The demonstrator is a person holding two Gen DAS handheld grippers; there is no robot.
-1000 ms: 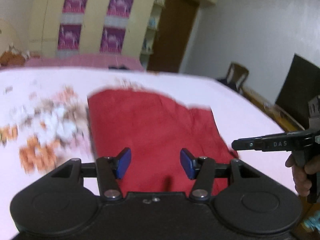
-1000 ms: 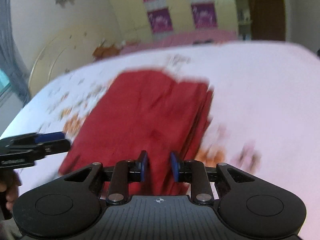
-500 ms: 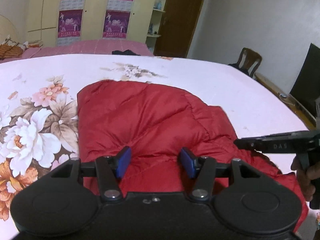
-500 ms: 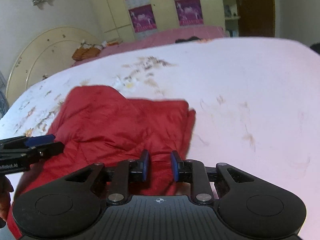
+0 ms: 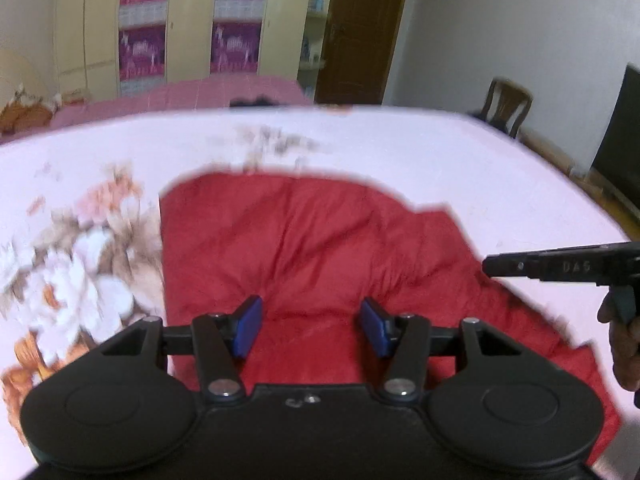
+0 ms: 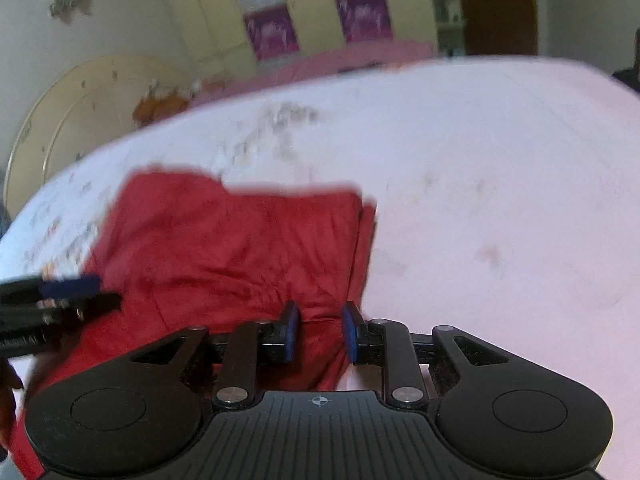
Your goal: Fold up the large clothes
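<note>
- Presently, the red padded jacket [image 5: 320, 256] lies on the pink floral bedsheet [image 5: 460, 160], partly folded, with its near hem toward both grippers and a layered edge along its right side.
- Left gripper [image 5: 311, 330]: jaws stand wide apart, nothing between the blue pads [image 5: 248, 326]; it hangs over the near middle of the jacket. Contact with the fabric cannot be confirmed.
- Right gripper [image 6: 318, 332]: jaws stand partly apart over the jacket's near right corner [image 6: 320, 344]. Red cloth shows in the gap, but whether it is pinched cannot be determined; both views are motion-blurred.
- Judgement: the step in hand is taking hold of the near edge for the next fold.
- Recommendation: place each gripper toward its own corner of the near hem, not the middle, so the bulky padding lifts evenly.
- Recommendation: take all layers at the right edge into the pinch; a single layer would likely peel away and undo the stack.
- Risk: the slick, puffy shell may spring out of a shallow bite. Seat the pads deep before lifting, and carry both corners level.
</note>
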